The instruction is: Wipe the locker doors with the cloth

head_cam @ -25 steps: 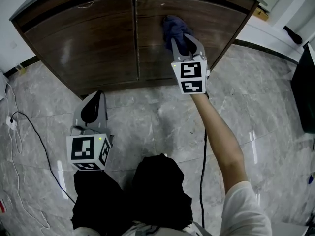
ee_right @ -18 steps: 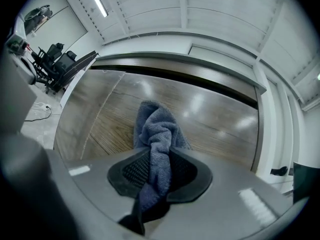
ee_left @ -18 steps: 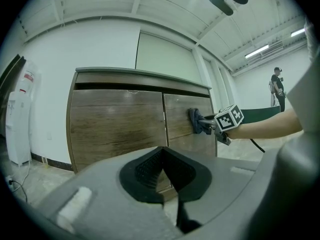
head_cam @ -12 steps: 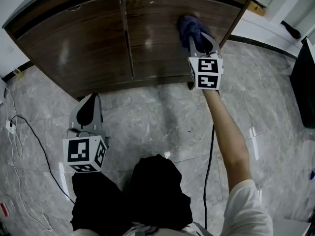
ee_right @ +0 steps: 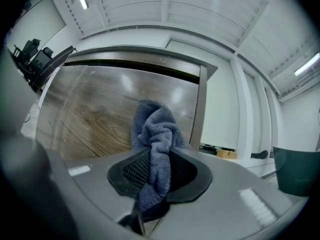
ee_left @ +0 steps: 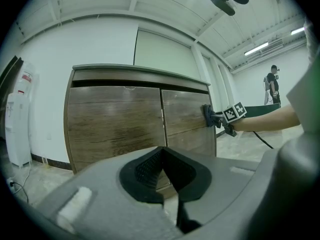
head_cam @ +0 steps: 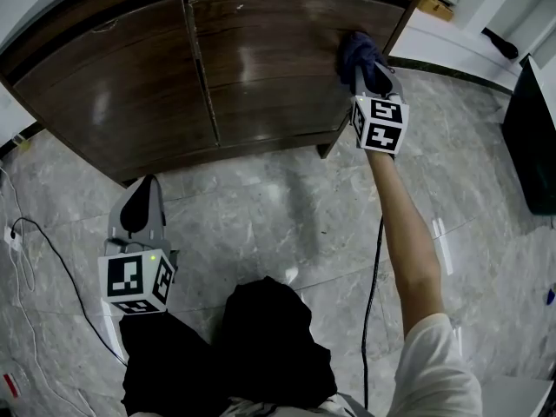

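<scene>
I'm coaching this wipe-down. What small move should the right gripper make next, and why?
Probably shift slightly lower and sweep back toward the centre seam. The right gripper, jaws shut on the blue cloth, holds it against the right door at its outer edge, so no door is left beyond it.

head: overhead, down | left gripper view: distant | right: close | shared: locker doors [head_cam: 261, 76]

R gripper [head_cam: 368, 66] fwd on outstretched arm [head_cam: 404, 233], jaws tight on cloth [head_cam: 355, 49]; L gripper [head_cam: 144, 191] low, jaws together.
</scene>
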Tool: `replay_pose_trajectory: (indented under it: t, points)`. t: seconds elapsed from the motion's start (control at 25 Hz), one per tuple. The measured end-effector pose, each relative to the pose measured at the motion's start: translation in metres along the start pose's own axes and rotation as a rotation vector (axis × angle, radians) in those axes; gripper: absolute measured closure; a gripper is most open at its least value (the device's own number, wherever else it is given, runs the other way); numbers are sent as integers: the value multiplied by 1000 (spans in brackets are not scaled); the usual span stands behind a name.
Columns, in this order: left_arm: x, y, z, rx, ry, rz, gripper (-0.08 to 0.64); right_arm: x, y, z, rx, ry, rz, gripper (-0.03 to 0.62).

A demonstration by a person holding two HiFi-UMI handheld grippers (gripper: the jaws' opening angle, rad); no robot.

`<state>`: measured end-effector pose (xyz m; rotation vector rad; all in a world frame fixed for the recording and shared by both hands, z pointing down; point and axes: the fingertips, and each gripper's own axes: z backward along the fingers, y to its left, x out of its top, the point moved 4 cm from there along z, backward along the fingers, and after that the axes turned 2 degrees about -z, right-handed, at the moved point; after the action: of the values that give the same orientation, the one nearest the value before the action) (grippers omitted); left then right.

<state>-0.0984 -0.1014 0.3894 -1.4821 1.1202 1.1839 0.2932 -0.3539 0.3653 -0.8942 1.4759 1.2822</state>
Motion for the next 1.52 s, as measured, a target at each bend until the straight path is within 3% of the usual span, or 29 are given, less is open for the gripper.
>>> replay_pose_trajectory:
  t: [0.44, 0.68, 0.96, 1.52]
  points:
    - [1, -3, -2, -2, 2, 1, 560, -9, 14, 3, -2, -16, -39, 511]
    - [1, -3, 0, -1, -3, 2, 560, 0, 62, 4, 75, -39, -3, 511]
    - [5, 0, 3, -3, -19, 9, 560, 1, 90, 4, 102, -50, -53, 512]
    - [8, 6, 8, 0, -37, 14, 560, 13, 191, 7, 264, -71, -50, 511]
